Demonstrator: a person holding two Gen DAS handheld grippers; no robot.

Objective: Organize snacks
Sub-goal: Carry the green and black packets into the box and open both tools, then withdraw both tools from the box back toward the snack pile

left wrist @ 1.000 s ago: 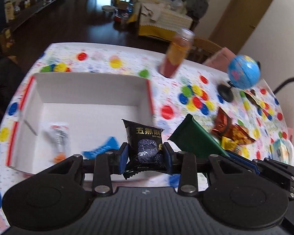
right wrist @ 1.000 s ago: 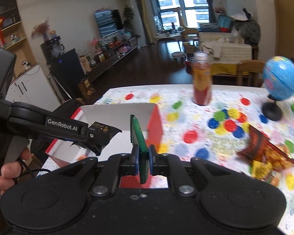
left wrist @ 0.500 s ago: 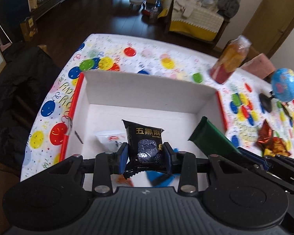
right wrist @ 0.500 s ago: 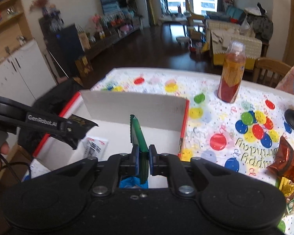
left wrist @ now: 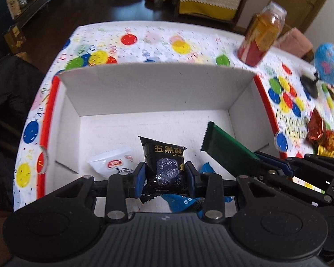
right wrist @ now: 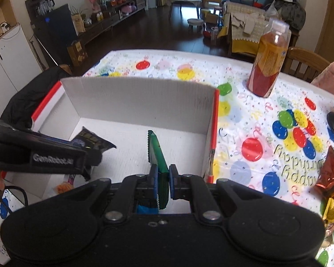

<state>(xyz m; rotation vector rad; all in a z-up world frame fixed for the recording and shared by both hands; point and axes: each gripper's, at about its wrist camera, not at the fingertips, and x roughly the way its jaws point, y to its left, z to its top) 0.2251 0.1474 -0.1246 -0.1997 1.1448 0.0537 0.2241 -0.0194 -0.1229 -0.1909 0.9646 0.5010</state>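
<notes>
My left gripper (left wrist: 164, 178) is shut on a black snack packet (left wrist: 163, 162) and holds it over the open white box (left wrist: 158, 86) with red edges. My right gripper (right wrist: 162, 183) is shut on a flat green packet (right wrist: 159, 155), also over the box, to the right of the left gripper. The green packet (left wrist: 227, 149) also shows in the left wrist view, and the black packet (right wrist: 93, 141) in the right wrist view. On the box floor lie a white packet (left wrist: 113, 162) and a blue packet (left wrist: 184, 202), partly hidden by my fingers.
A bottle (right wrist: 269, 62) of orange-red drink stands on the balloon tablecloth (right wrist: 256, 115) behind the box. A small globe (left wrist: 327, 64) stands at the right. A heap of red and gold snack wrappers (left wrist: 322, 135) lies right of the box. A dark jacket (right wrist: 33, 93) hangs left.
Both grippers have moved forward and lower over the box with their packets still held. The box now fills more of both views.
</notes>
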